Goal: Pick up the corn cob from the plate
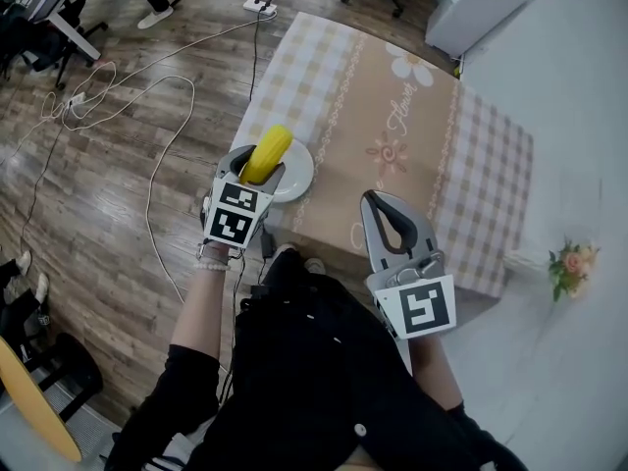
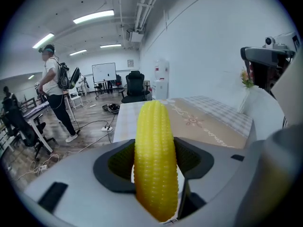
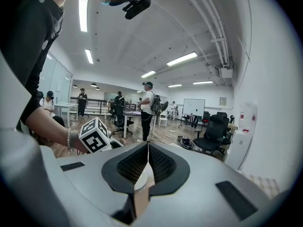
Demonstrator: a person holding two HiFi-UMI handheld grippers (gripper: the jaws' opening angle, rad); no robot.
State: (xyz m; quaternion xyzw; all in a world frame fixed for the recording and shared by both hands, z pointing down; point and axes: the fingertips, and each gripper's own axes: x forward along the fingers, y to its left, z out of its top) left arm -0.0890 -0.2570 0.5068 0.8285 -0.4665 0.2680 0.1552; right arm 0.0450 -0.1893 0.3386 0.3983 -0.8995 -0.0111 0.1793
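A yellow corn cob (image 1: 266, 154) is clamped between the jaws of my left gripper (image 1: 257, 165), held above the white plate (image 1: 297, 177) at the table's near left edge. In the left gripper view the corn cob (image 2: 155, 161) stands lengthwise between the grey jaws, its tip pointing away over the table. My right gripper (image 1: 385, 212) hovers over the table's near edge, to the right of the plate, jaws pressed together with nothing between them. The same right gripper (image 3: 147, 161) shows its pads meeting in its own view.
The table (image 1: 392, 155) has a beige checked cloth with flower prints. A small vase of flowers (image 1: 567, 263) stands off its right side. Cables and a power strip (image 1: 260, 7) lie on the wooden floor. People stand (image 2: 51, 86) in the room beyond.
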